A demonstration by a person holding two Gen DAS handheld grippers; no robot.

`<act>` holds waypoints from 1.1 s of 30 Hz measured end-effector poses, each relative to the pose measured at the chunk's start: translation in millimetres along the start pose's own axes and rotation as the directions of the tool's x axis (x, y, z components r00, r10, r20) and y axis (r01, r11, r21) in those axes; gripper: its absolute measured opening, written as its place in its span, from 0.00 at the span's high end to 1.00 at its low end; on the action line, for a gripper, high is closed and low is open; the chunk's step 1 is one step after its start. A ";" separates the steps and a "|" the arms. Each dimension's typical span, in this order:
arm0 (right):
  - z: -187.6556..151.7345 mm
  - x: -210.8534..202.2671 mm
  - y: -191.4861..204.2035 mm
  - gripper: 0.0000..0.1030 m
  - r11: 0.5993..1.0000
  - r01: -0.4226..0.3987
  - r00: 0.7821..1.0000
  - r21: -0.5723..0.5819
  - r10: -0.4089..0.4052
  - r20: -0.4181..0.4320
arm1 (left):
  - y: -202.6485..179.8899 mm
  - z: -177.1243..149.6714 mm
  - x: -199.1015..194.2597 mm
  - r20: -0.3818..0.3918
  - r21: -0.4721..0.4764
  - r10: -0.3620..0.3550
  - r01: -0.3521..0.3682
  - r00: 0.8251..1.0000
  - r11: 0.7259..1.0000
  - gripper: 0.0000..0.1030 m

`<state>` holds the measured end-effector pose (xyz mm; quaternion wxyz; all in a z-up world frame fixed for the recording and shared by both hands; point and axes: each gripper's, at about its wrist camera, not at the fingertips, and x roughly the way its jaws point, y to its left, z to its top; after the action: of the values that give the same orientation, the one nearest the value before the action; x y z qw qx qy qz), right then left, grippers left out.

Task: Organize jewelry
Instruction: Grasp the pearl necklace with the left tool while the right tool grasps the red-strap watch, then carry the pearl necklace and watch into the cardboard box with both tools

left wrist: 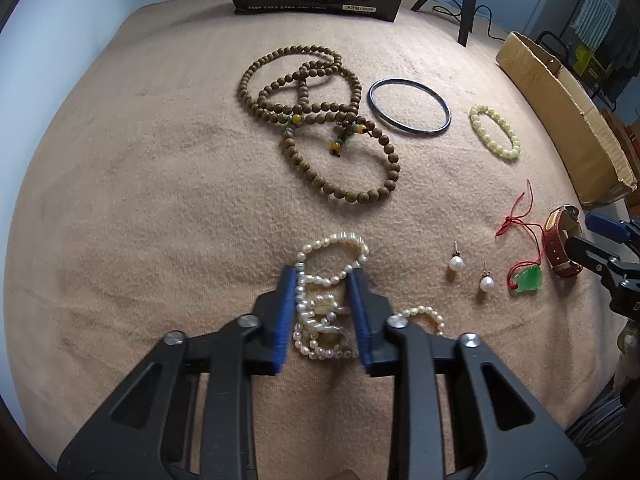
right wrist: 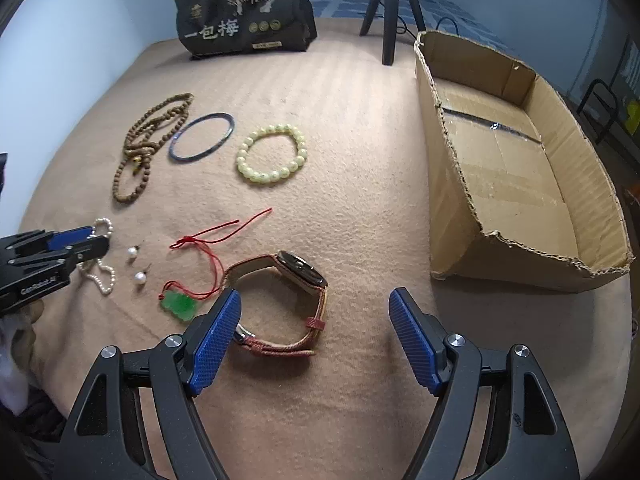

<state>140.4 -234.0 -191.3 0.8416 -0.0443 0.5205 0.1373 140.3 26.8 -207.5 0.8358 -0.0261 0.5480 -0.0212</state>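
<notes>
Blue cross-hatched pads on black fingers (right wrist: pixel 216 340). White pearl necklace (left wrist: pixel 320 276), white pearl earrings (left wrist: pixel 457 263). Brown wooden beads (left wrist: pixel 320 112) with yellow and teal accents. Dark blue-black bangle (left wrist: pixel 409 106). Pale yellow bead bracelet (right wrist: pixel 271 155). Green pendant (right wrist: pixel 179 304) on red cord (right wrist: pixel 208 240). Reddish-brown woven watch strap (right wrist: pixel 316 312). Tan fuzzy blanket (right wrist: pixel 360 160). Brown cardboard box (right wrist: pixel 520 184). Black bag (right wrist: pixel 240 12) with white characters.
</notes>
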 end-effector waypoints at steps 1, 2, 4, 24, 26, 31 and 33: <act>0.7 2.9 -0.2 0.26 1.000 0.000 1.000 0.005 0.000 -0.008 | -0.1 1.2 0.7 0.001 -0.002 -0.005 0.005 1.000 1.000 0.86; 1.0 5.2 -0.9 0.27 1.000 0.000 1.000 0.008 0.000 -0.012 | -0.4 2.2 1.3 0.001 -0.003 -0.012 0.012 1.000 1.000 0.90; 1.3 11.5 -2.1 0.35 1.000 0.001 0.999 0.014 -0.001 -0.032 | -0.9 3.1 2.2 0.000 -0.007 -0.024 0.024 1.000 1.000 0.94; -1.8 8.0 3.3 0.90 0.999 -0.020 1.000 -0.040 0.019 -0.018 | -7.3 11.1 -34.7 0.083 -0.041 -0.106 0.110 0.991 0.993 0.95; -1.6 2.8 3.6 0.90 0.999 -0.020 1.000 -0.046 0.020 -0.004 | -7.4 13.9 -47.8 0.117 -0.046 -0.118 0.124 0.986 0.991 0.95; 4.2 -19.1 7.3 0.90 0.998 -0.020 0.997 -0.055 0.024 0.067 | -11.1 24.6 -76.2 0.201 -0.027 -0.139 0.147 0.970 0.989 0.95; 7.8 -27.4 7.6 0.90 0.998 -0.032 0.995 -0.049 0.036 0.089 | -13.3 28.5 -88.7 0.234 -0.022 -0.152 0.162 0.960 0.987 0.95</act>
<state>133.5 -230.1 -162.9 0.8605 -0.0492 0.4792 0.1658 130.9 19.7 -114.0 0.8890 -0.0889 0.4432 -0.0730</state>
